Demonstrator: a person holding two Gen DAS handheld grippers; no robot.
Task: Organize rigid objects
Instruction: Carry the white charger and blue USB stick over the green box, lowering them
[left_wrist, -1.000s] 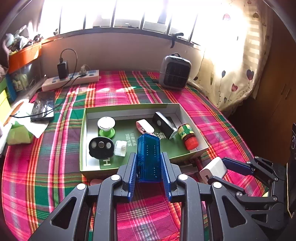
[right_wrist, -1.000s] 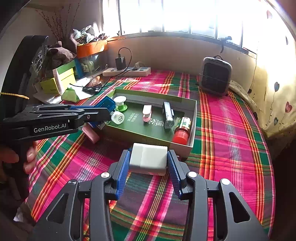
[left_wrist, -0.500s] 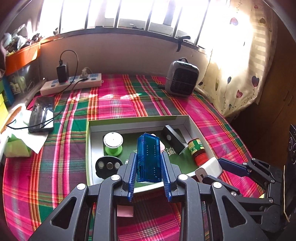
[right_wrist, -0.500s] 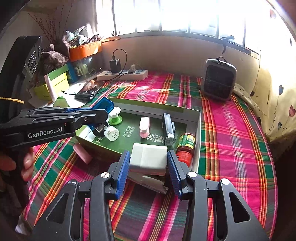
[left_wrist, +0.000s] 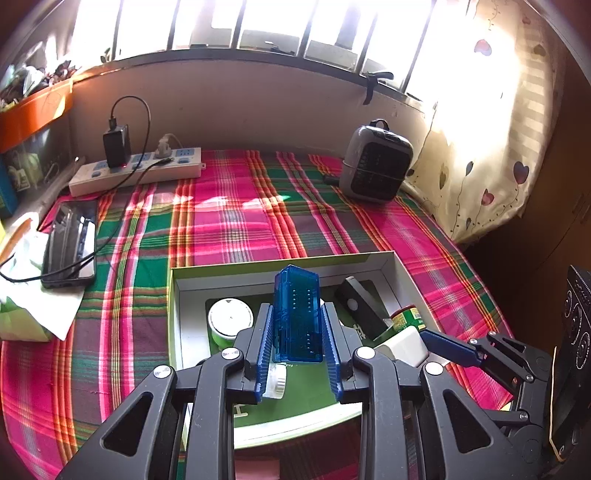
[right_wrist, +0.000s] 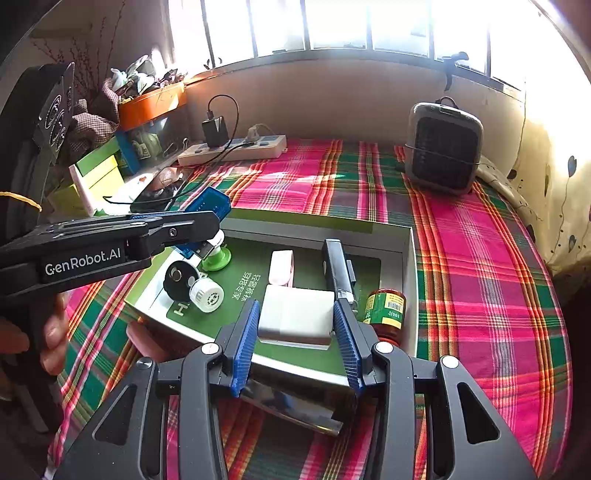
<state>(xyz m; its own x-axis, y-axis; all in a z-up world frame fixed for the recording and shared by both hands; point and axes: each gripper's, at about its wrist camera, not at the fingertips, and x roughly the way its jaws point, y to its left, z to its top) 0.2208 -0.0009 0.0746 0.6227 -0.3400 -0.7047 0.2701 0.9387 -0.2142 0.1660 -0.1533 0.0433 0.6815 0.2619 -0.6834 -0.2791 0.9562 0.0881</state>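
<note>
My left gripper (left_wrist: 297, 325) is shut on a translucent blue plastic box (left_wrist: 297, 314), held upright above the green-lined tray (left_wrist: 177, 295). My right gripper (right_wrist: 295, 325) is shut on a white charger block (right_wrist: 295, 315), hovering over the tray's (right_wrist: 408, 258) near right part. Inside the tray lie a green-based white spool (left_wrist: 229, 319), a black round part (right_wrist: 177, 277), a white cap (right_wrist: 207, 295), a pink-white piece (right_wrist: 281, 262), a black bar (right_wrist: 336, 266) and a red-lidded green jar (right_wrist: 386, 312). The left gripper (right_wrist: 207, 229) shows from the side over the tray's left end.
A pink eraser (right_wrist: 146, 341) and a shiny metal piece (right_wrist: 295, 406) lie on the plaid cloth before the tray. A grey heater (left_wrist: 375, 164), power strip (left_wrist: 136, 171) and phone (left_wrist: 70, 243) sit farther back. A person's hand (right_wrist: 51, 332) holds the left gripper.
Both grippers have moved forward from in front of the tray to above it, each still carrying its object. The tray's contents have not shifted.
</note>
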